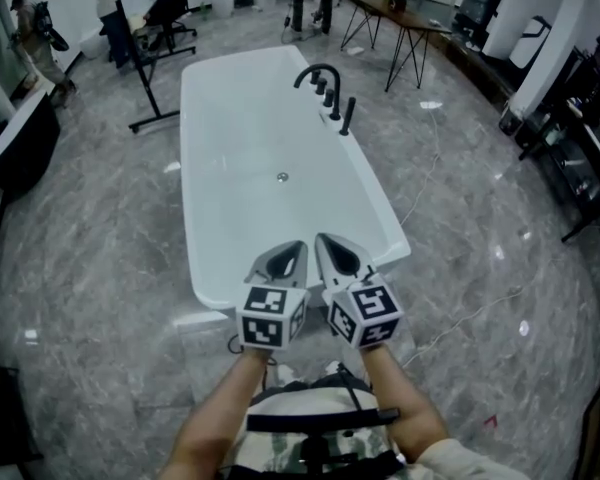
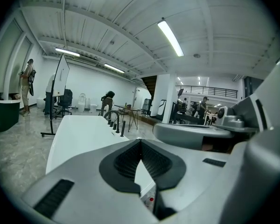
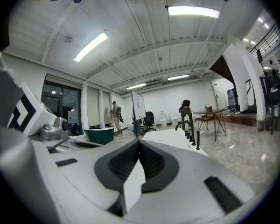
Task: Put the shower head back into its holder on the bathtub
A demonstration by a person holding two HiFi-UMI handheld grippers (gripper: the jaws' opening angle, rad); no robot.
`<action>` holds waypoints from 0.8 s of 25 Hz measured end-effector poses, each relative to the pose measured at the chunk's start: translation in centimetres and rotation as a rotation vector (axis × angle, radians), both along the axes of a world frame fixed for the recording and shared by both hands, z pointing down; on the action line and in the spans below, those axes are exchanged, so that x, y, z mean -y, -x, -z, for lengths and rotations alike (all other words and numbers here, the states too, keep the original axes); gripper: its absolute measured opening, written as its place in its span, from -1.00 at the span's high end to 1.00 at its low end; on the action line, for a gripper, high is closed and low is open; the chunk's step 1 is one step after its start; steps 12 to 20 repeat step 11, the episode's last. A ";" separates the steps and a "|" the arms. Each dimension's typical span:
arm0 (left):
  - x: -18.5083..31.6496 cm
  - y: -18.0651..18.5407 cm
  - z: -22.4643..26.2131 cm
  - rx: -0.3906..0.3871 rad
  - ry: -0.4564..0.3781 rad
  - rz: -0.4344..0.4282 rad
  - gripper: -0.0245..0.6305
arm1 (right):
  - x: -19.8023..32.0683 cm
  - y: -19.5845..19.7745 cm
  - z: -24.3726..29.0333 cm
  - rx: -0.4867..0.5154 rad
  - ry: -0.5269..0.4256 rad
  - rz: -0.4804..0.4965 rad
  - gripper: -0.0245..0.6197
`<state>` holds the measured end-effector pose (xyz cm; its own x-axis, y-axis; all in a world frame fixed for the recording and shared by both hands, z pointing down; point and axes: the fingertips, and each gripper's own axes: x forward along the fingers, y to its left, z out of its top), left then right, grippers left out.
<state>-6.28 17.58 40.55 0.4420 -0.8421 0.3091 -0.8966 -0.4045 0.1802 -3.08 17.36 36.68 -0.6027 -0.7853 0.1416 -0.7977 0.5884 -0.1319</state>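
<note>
Both of your grippers were closed tight and carried nothing. The left gripper and the right gripper sat side by side over the near end of the bathtub, and each gripper view showed its own jaws meeting tip to tip on empty air.

The shower head stood as a slim black rod on the tub's right-hand rim, the nearest piece in the row of black fittings, with the knobs and the arched spout beyond it. Its long axis was upright. From these views it looked seated in its holder, though the base was too small to confirm that.

From your right gripper it lay almost dead ahead at 12 o'clock, well apart from the jaws. From your left gripper it lay nearer 1 o'clock and a little farther off. In the left gripper view it showed at about 11 o'clock above the jaws, and in the right gripper view at about 2 o'clock.

Your right hand was therefore the nearer one, on the same side of the tub as the rim fittings. A sideways close around the upright rod looked like the natural approach.
</note>
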 end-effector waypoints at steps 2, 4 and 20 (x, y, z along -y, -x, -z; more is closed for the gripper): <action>-0.4 -0.4 0.2 0.004 -0.005 0.001 0.90 | -0.4 -0.4 0.2 0.003 0.002 0.002 0.90; -0.8 -0.8 0.4 0.004 -0.007 0.000 0.91 | -0.9 -0.6 0.4 0.005 -0.001 0.003 0.90; -2.4 -1.6 -0.6 0.004 0.012 0.000 0.90 | -2.5 -1.2 -0.4 0.009 0.005 0.007 0.90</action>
